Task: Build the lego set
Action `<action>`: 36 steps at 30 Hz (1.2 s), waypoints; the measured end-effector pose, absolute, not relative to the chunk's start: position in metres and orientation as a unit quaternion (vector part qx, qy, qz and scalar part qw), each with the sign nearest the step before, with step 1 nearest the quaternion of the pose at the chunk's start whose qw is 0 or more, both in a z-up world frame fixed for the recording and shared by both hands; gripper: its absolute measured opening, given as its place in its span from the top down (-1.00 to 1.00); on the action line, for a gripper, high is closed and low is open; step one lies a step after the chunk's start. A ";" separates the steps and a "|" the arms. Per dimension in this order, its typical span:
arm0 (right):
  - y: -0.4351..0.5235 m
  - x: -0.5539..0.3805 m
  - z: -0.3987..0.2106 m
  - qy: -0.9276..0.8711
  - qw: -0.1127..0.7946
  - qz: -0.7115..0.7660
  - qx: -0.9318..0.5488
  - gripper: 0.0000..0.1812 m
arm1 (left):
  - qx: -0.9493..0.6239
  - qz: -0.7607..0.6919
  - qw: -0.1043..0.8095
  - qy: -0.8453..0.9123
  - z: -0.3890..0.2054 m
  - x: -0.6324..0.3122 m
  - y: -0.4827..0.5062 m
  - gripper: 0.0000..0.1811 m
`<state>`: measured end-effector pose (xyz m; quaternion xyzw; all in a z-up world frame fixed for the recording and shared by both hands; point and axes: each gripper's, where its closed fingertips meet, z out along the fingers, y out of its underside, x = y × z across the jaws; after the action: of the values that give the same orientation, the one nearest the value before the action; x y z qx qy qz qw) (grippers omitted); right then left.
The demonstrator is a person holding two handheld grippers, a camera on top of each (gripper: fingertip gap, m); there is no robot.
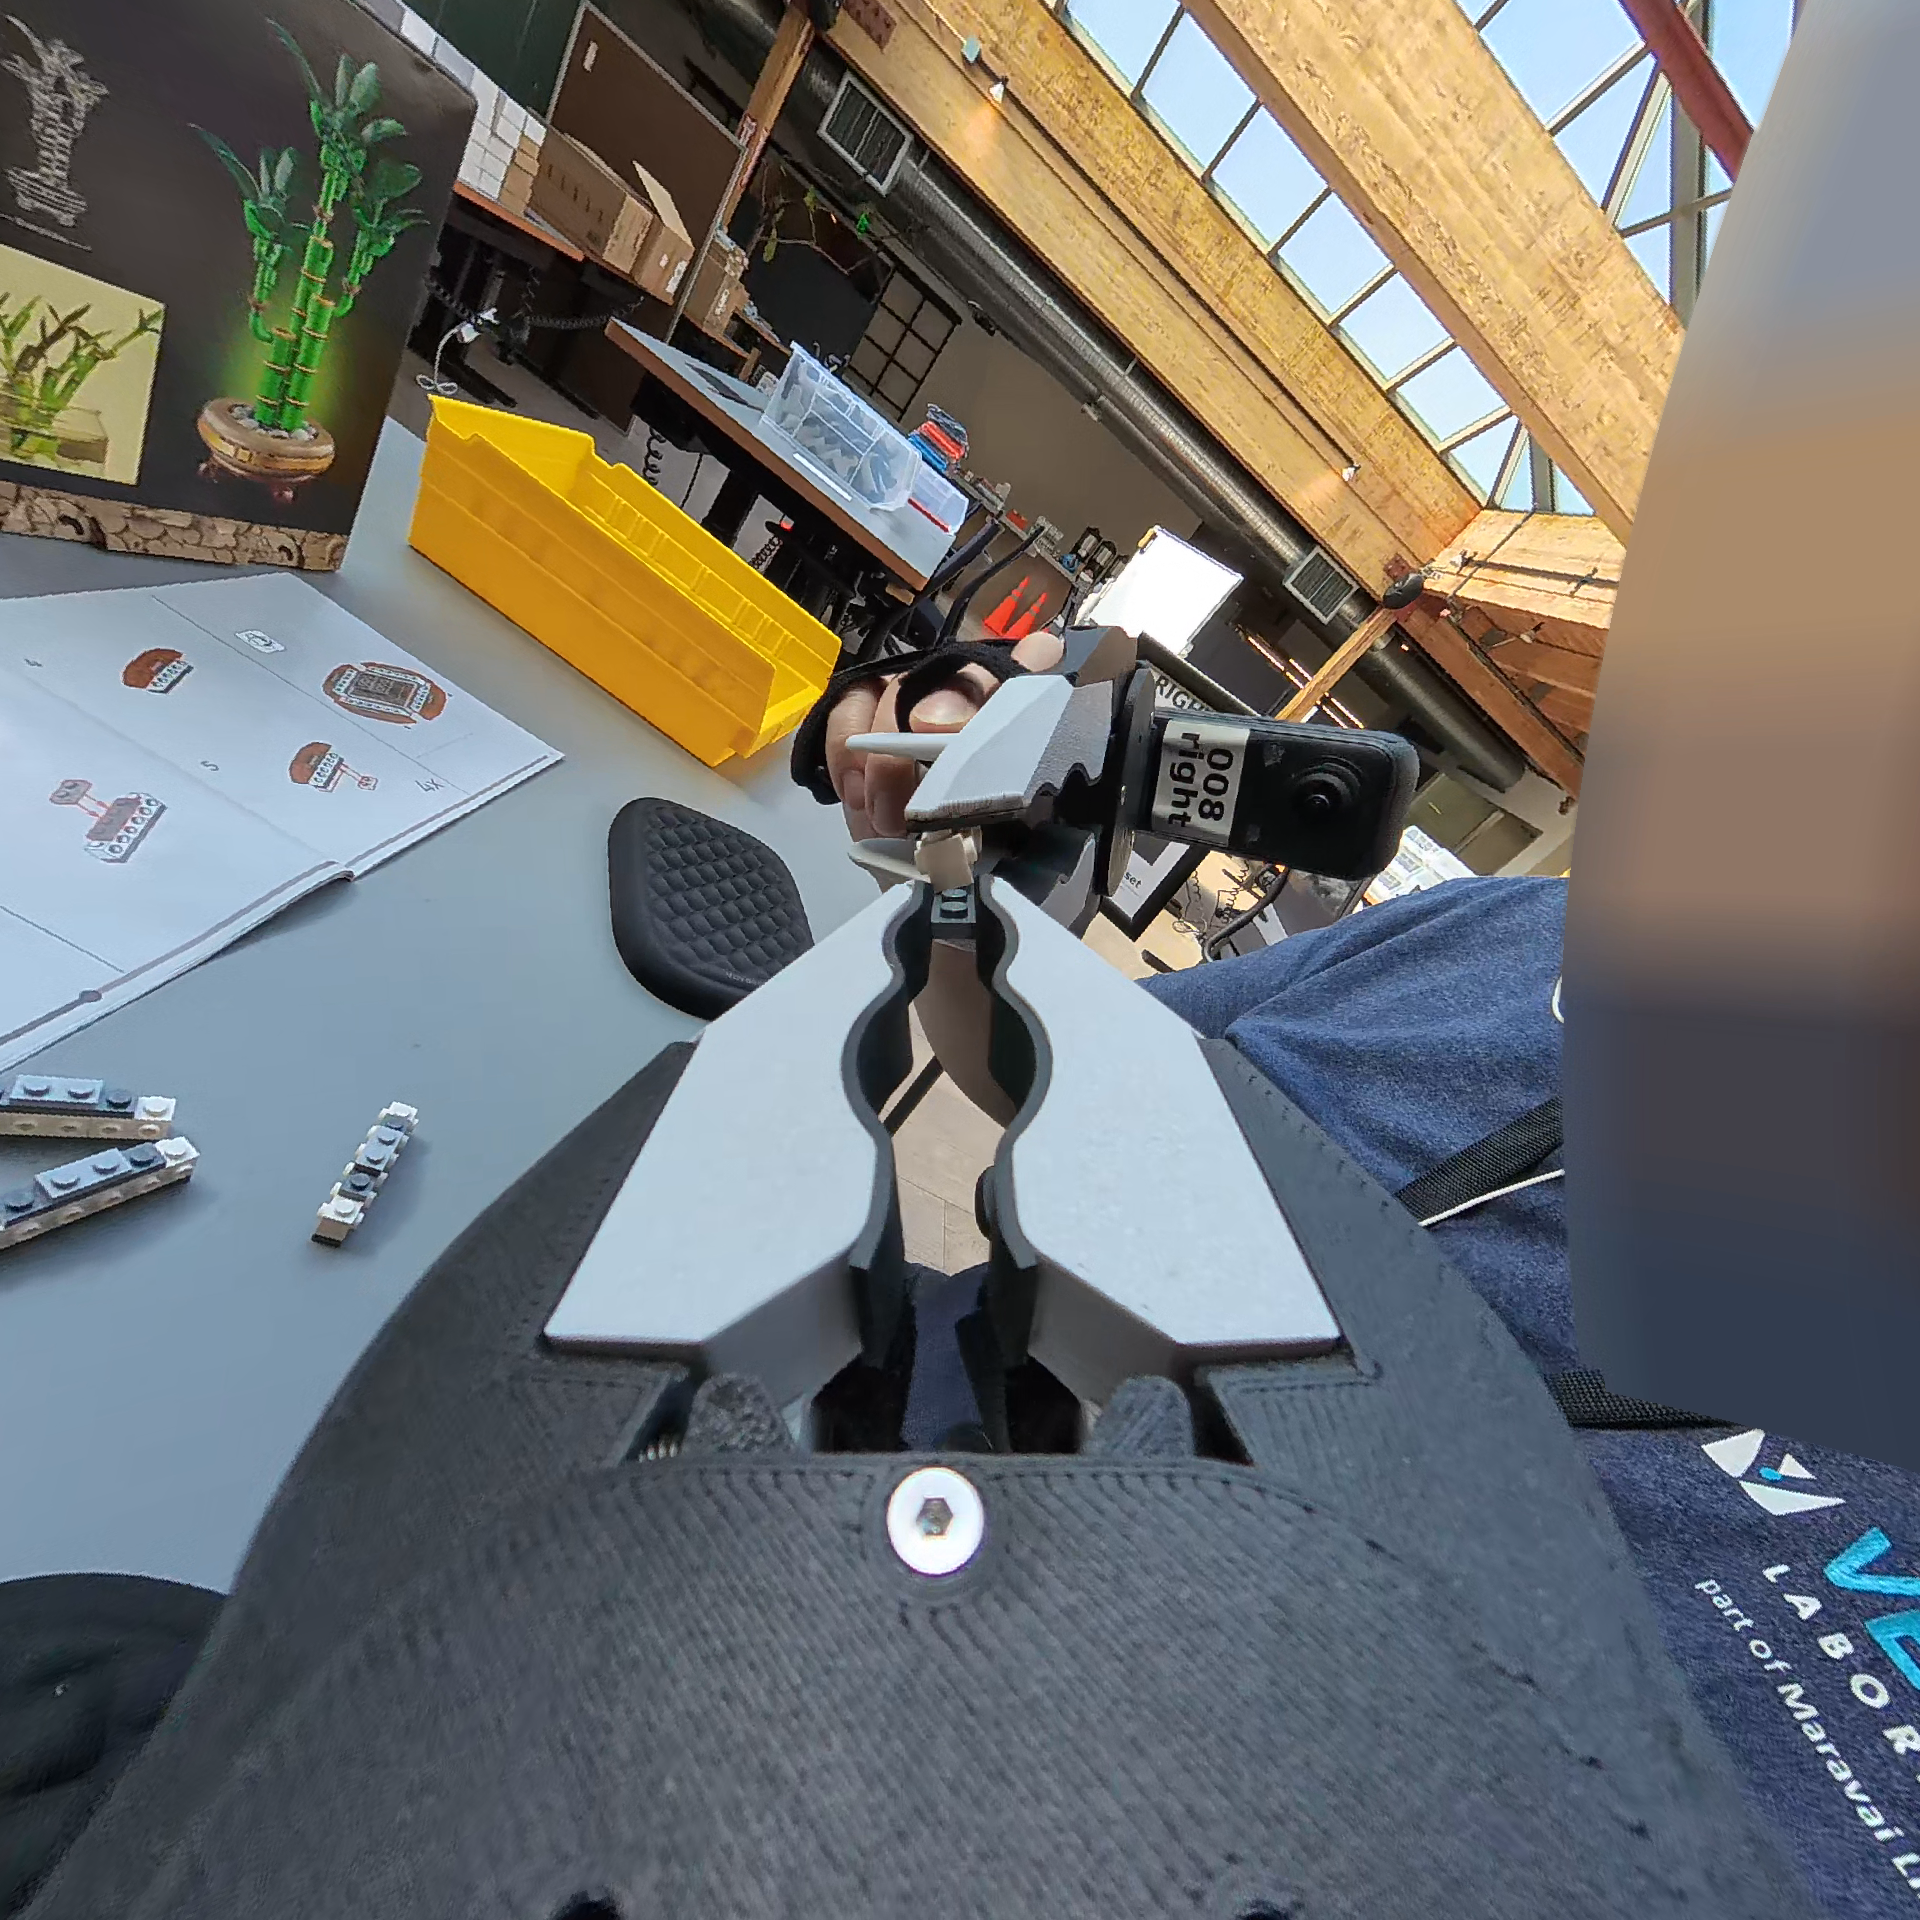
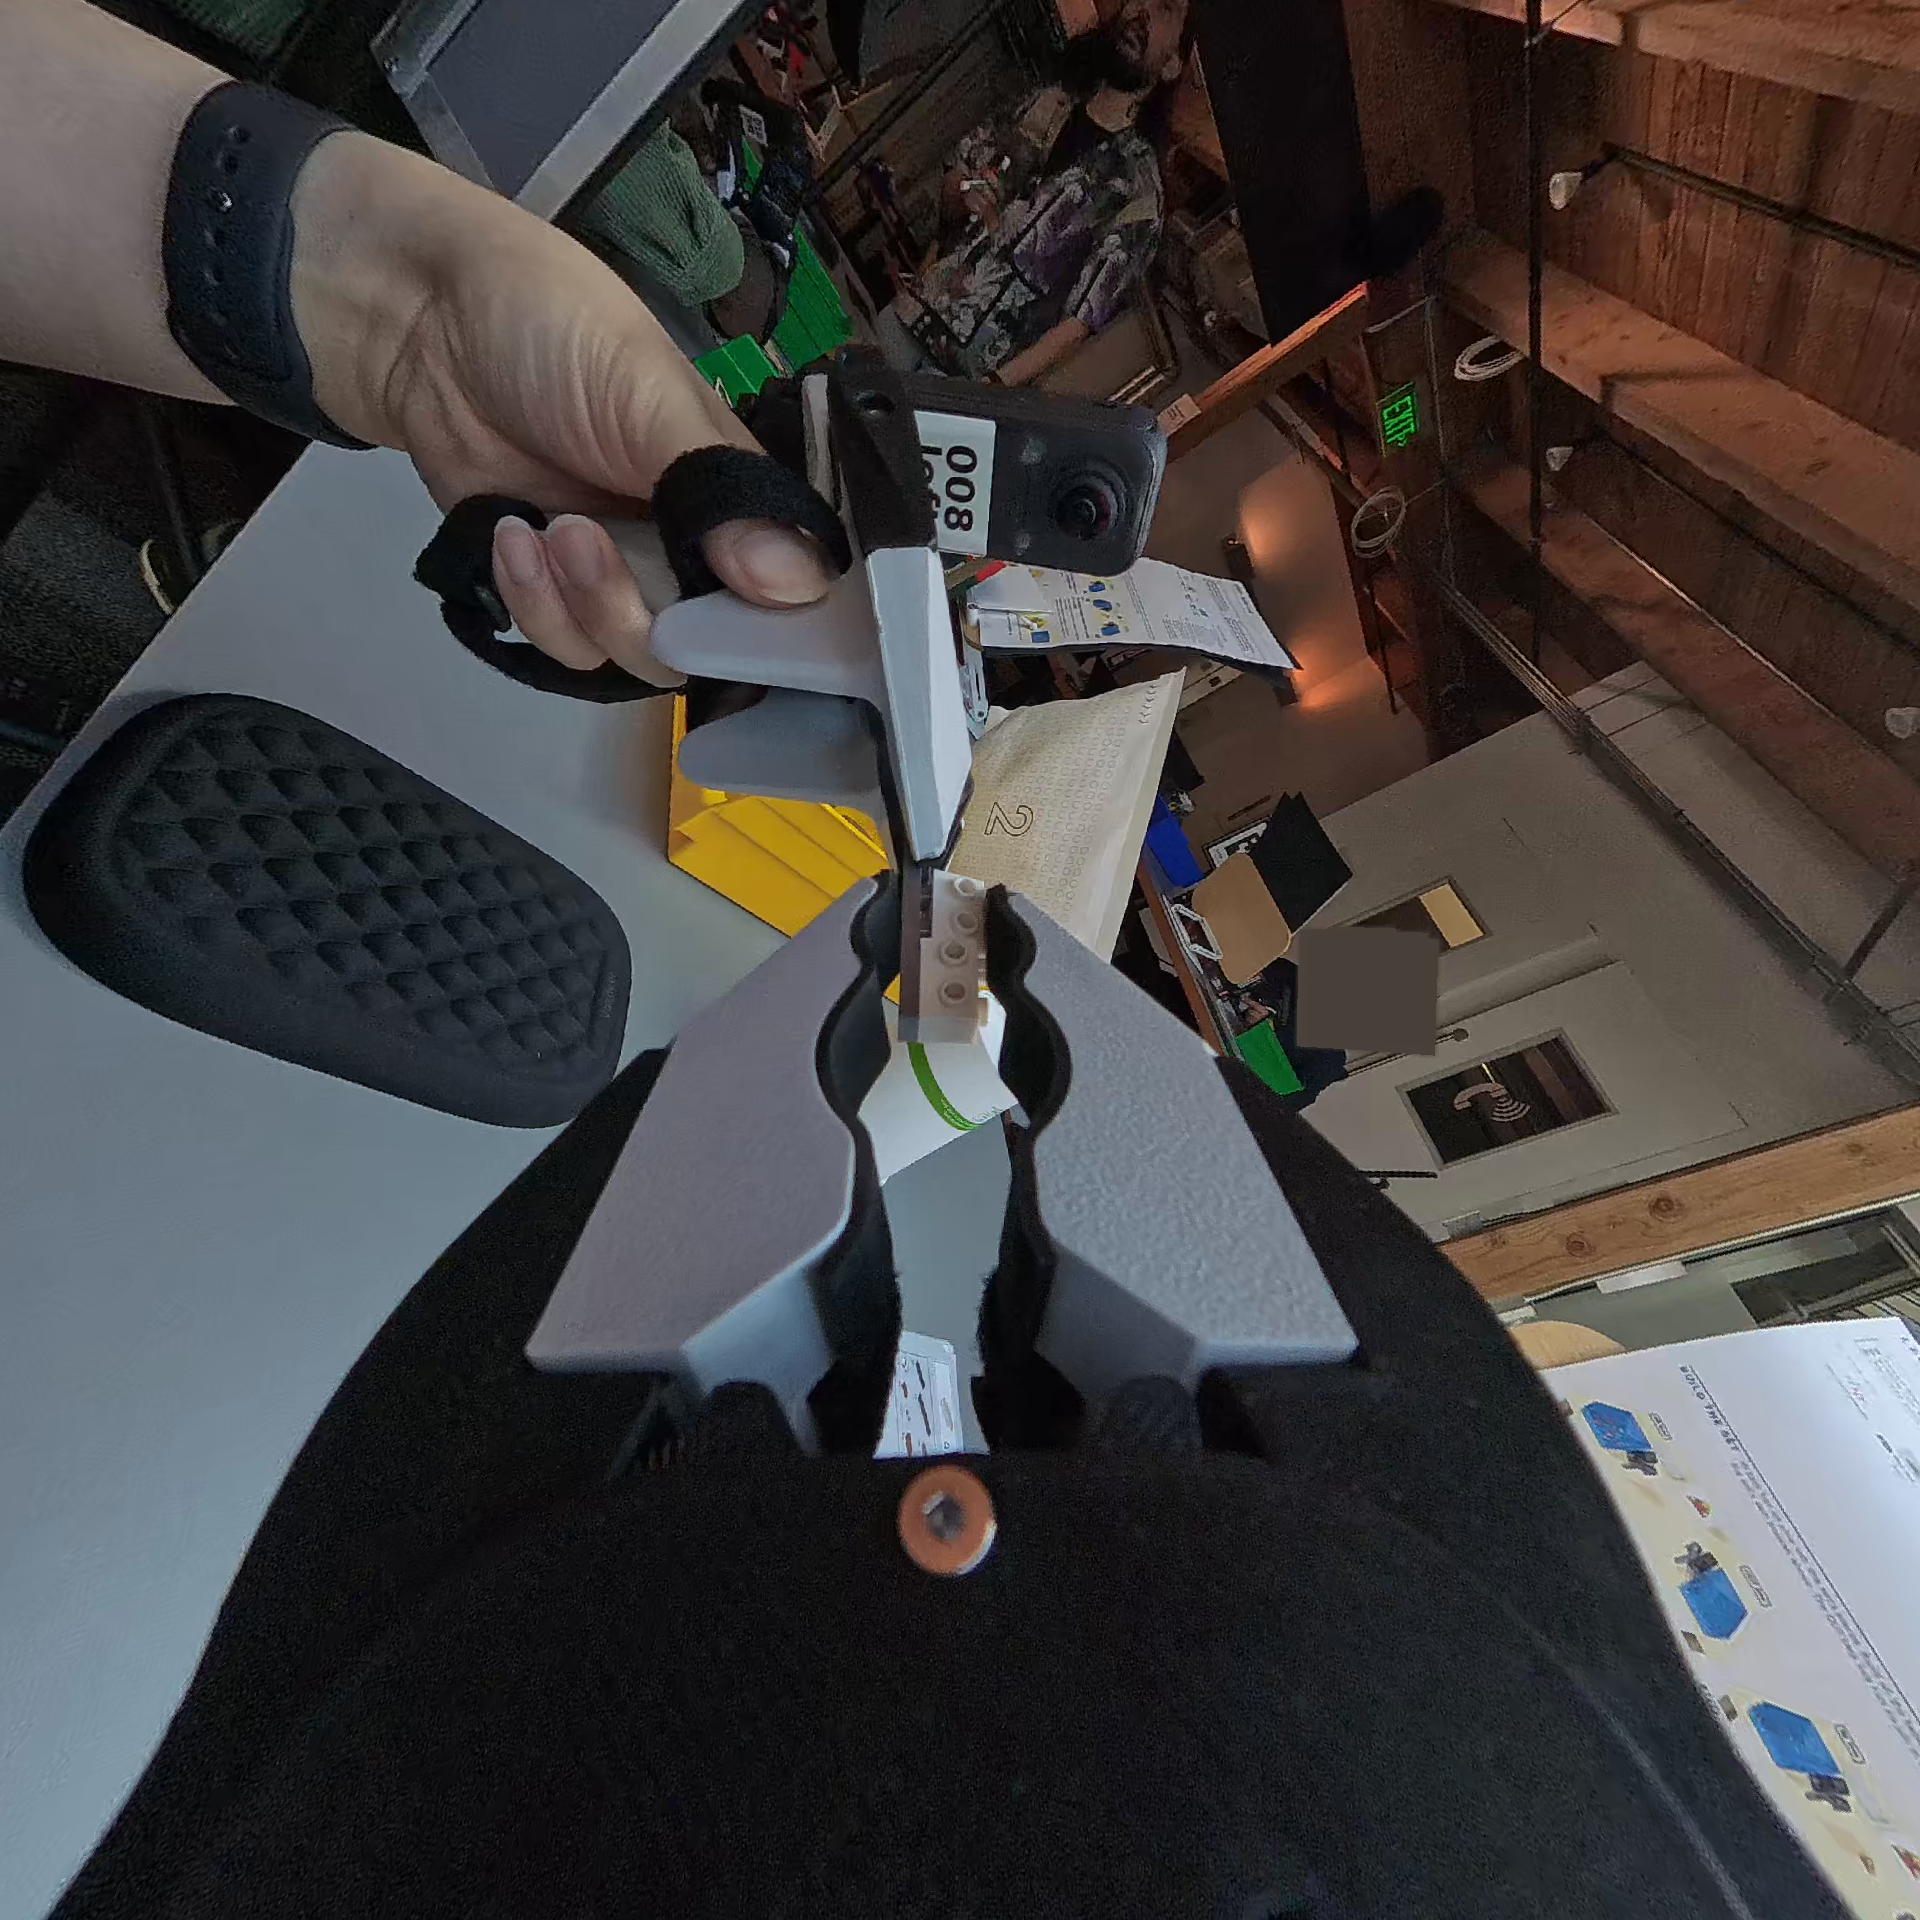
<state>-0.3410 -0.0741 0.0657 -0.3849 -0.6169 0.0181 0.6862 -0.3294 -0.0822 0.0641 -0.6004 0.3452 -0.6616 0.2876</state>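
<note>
Both grippers meet tip to tip in the air above the grey table (image 1: pixel 436 1039). My left gripper (image 1: pixel 951 906) is shut on a small dark grey plate (image 1: pixel 952 914). My right gripper (image 2: pixel 940 925) is shut on a short white brick strip (image 2: pixel 954 961) with side studs and a grey plate along one side. The left gripper's tip (image 2: pixel 923 831) touches the strip's far end. In the left wrist view the right gripper (image 1: pixel 971 805) holds the pale piece (image 1: pixel 945 857) against the dark plate. Three finished grey-and-white strips (image 1: pixel 366 1174) (image 1: pixel 83 1107) (image 1: pixel 94 1190) lie on the table.
An open instruction booklet (image 1: pixel 208 748), the set's box (image 1: pixel 208 260) and a yellow bin (image 1: pixel 623 592) stand at the back. A black padded rest (image 1: pixel 707 904) lies near the table edge. A paper parts bag (image 2: pixel 1060 821) sits behind the bin. A person's torso is close on the right. My two grippers' fingertips are within a few centimetres of each other.
</note>
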 end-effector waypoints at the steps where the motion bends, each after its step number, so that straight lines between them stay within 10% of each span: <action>1: -0.073 -0.341 0.065 -0.616 0.687 0.014 -0.386 0.84 | -0.602 -0.663 0.285 0.341 0.064 -0.330 -0.081 0.95; 36: -0.067 -0.346 0.049 -0.605 0.666 0.085 -0.428 0.83 | -0.614 -0.613 0.301 0.396 0.047 -0.321 -0.077 0.91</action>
<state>-0.3460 -0.0672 0.0485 -0.4282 -0.6048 0.0847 0.6661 -0.3213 -0.0772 0.0473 -0.6140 0.3959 -0.6130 0.3008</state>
